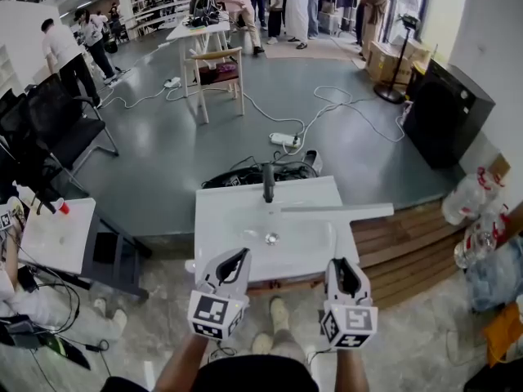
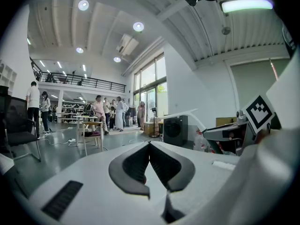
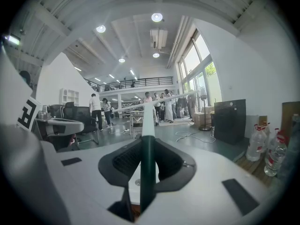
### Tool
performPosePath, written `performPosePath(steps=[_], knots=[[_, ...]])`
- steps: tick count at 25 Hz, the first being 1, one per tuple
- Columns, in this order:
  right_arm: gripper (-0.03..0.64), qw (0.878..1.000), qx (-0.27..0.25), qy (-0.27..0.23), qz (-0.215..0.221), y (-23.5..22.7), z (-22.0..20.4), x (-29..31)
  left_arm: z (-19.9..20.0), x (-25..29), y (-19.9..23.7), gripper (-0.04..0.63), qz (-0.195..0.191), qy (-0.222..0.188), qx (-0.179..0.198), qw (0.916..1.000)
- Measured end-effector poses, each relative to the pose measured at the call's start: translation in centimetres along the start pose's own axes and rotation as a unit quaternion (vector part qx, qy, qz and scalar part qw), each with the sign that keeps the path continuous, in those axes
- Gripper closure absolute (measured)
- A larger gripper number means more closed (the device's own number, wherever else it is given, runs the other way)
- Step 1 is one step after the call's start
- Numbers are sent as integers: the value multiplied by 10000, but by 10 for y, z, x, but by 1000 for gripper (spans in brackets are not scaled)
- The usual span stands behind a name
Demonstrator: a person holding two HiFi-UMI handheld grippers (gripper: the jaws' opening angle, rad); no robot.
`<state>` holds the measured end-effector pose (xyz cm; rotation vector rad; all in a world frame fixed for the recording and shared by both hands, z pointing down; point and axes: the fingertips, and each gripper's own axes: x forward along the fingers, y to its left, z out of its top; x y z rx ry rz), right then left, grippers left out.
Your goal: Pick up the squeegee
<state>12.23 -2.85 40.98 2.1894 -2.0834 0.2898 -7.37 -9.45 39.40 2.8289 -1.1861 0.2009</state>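
Grip's on: the right tool [image 1: 343, 266] pinches the squeegee [image 1: 335, 211] by its dark handle, blade across the sink [image 1: 208, 219] at its right rim. The left tool [image 2: 150, 143] is closed and empty. Next, likely a steady lift clear.

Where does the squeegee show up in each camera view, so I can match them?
Head view: squeegee, centre right, over the sink, held by the right tongs.
Left gripper view: thin white bar right of centre.
Right gripper view: dead centre, rising from the tongs.
Shared landmark: the black cabinet, right side in each.
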Motion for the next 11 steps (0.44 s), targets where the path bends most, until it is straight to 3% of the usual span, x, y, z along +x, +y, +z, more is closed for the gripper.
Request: performPosePath(steps=[11], knots=[[537,10000,10,7,15,2,-2,5,0,1,2,592,-18,6,31,10000]])
